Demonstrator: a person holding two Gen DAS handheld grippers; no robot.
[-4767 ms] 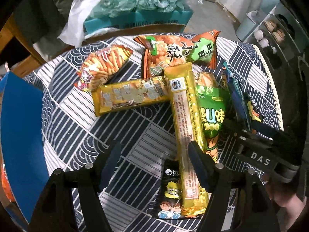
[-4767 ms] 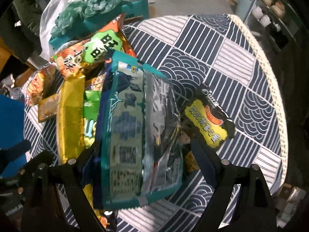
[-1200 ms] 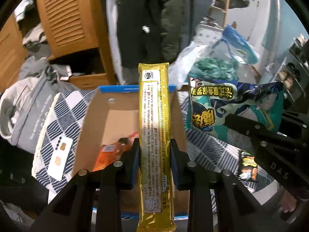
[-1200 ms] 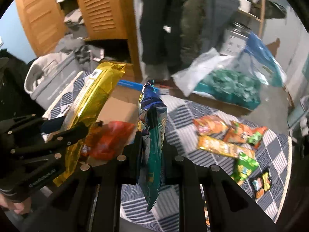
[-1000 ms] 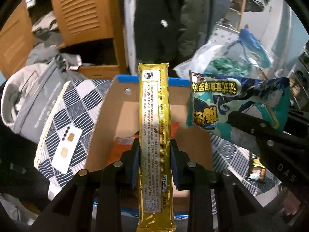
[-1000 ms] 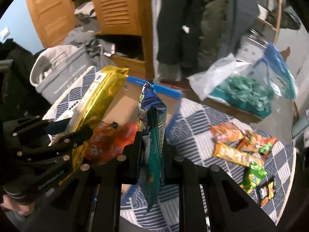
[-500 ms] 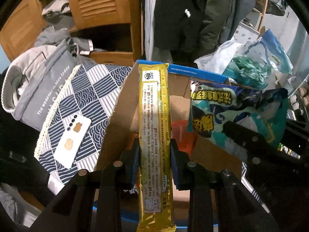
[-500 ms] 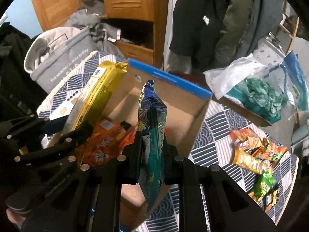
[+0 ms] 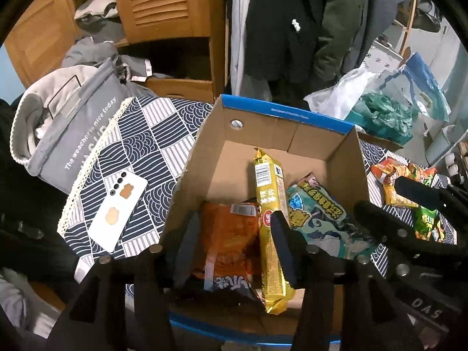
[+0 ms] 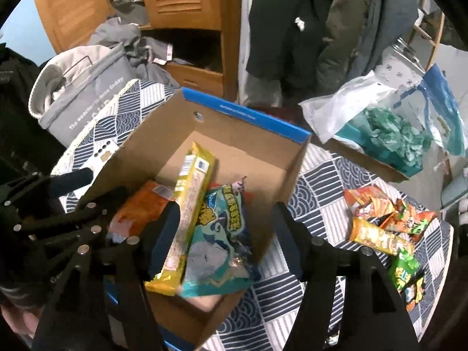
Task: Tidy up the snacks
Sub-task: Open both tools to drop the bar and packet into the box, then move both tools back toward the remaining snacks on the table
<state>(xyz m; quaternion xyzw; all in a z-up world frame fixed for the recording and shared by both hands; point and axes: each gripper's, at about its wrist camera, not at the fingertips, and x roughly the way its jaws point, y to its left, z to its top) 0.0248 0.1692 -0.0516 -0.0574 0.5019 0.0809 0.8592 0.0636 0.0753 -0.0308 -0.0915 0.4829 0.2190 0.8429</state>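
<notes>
A cardboard box (image 9: 272, 143) with blue edges stands on the patterned table. In it lie a long yellow cracker pack (image 9: 270, 219), a teal snack bag (image 9: 318, 219) and an orange bag (image 9: 231, 234). The box (image 10: 234, 146), yellow pack (image 10: 190, 201), teal bag (image 10: 222, 234) and orange bag (image 10: 140, 207) also show in the right wrist view. My left gripper (image 9: 234, 245) is open and empty above the box's near side. My right gripper (image 10: 225, 239) is open and empty above the box. Several snack packs (image 10: 383, 228) lie on the table to the right.
A white phone (image 9: 118, 210) lies on the table left of the box. A grey laundry basket (image 9: 67, 128) stands beyond the table's left edge. A plastic bag with green stuff (image 10: 389, 134) sits at the back right. A wooden cabinet and hanging coats are behind.
Both grippers have opened. The yellow pack and the teal bag have dropped from the grippers into the box and now lie there.
</notes>
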